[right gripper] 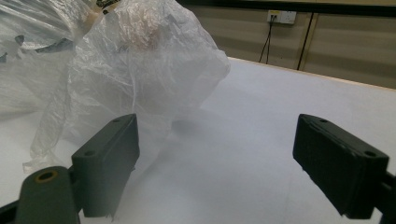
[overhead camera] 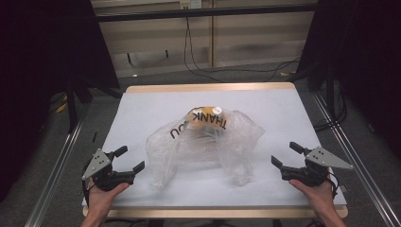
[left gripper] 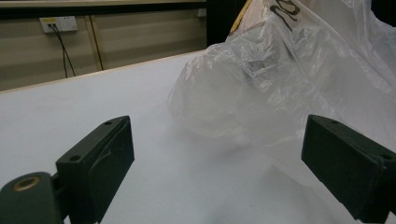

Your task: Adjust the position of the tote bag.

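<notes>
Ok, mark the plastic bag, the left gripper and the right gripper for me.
plastic bag (overhead camera: 198, 142): high view, on its crumpled clear middle below the THANK YOU print.
left gripper (overhead camera: 130, 159): high view, midway between its open fingertips.
right gripper (overhead camera: 286, 154): high view, midway between its open fingertips.

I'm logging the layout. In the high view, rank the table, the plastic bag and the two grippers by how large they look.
1. The table, by far.
2. The plastic bag.
3. The left gripper and right gripper look about alike, so I won't rank them.
</notes>
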`<state>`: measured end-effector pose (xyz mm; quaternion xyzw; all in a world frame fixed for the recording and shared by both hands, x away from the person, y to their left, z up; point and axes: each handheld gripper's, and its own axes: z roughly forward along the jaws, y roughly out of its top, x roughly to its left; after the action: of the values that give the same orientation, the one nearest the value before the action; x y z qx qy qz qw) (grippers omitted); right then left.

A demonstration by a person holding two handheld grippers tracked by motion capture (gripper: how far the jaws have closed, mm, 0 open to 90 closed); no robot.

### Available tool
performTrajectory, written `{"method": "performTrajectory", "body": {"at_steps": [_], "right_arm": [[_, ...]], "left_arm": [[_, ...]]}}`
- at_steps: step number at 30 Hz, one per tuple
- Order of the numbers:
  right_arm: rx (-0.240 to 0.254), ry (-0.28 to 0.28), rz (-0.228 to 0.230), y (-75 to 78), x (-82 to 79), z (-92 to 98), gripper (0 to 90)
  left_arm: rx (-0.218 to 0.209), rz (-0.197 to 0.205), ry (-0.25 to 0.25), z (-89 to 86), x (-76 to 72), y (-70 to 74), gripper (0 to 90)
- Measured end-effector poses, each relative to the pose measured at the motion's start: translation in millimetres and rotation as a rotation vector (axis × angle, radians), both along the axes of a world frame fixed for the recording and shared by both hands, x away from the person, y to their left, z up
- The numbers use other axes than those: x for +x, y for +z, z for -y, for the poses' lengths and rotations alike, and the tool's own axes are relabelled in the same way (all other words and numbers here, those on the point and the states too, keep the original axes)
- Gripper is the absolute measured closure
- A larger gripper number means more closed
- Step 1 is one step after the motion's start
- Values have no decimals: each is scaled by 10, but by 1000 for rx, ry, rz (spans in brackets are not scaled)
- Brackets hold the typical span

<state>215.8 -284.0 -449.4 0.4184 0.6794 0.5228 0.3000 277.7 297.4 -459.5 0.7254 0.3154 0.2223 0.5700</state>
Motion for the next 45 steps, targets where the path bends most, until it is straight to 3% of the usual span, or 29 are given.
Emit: {"method": "performTrajectory", "body": {"at_steps": [5,8,15,21,25,28,34,40,45], "right_arm": [[-2,23,-18,10,-13,1,217],[1,38,-31,20,-16,-4,251],[5,82,-80,32,-16,-3,318],[-3,144,-133,23,8,-53,412],[-9,193,-157,22,17,-130,447],[-21,220,-163,35,3,-181,456],[-32,233,-182,58,-28,-229,467],[-29,291,-181,82,-48,-318,540],[-48,337,-201,74,-72,-407,609]], "left_arm": [[26,2,-21,32,-27,1,152],[51,-26,-39,30,-34,19,211],[27,-47,-59,59,-68,45,314],[25,-36,-83,81,-94,71,370],[6,-51,-104,77,-142,92,393],[20,-44,-116,89,-179,116,403],[15,-50,-137,123,-232,129,411],[14,-44,-174,148,-278,178,416],[24,-68,-213,241,-321,205,474]]}}
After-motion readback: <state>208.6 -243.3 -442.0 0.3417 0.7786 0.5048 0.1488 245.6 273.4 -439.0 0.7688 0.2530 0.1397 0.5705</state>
